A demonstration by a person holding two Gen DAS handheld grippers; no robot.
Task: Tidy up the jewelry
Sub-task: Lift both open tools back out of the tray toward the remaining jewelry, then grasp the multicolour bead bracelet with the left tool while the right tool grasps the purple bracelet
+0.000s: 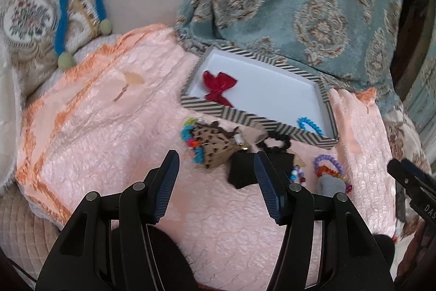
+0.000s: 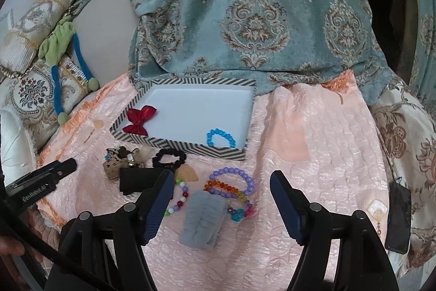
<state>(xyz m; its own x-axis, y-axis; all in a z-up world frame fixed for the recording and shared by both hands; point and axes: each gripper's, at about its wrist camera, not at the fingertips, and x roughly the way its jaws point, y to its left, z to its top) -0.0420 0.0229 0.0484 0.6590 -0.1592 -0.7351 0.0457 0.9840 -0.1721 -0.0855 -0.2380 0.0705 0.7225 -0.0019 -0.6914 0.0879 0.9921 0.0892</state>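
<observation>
While flat, tray [image 2: 174, 148] long axis sideways.

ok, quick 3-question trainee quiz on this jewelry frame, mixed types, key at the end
1. True or false: the striped box already holds a red bow and a blue bead bracelet.
2. Multiple choice: the purple bead bracelet lies A) inside the box, B) on the pink cloth outside the box, C) in the right gripper.
3. Fill in: both the left gripper and the right gripper are ____ and hold nothing.

Key: 1 true; 2 B; 3 open.
</observation>
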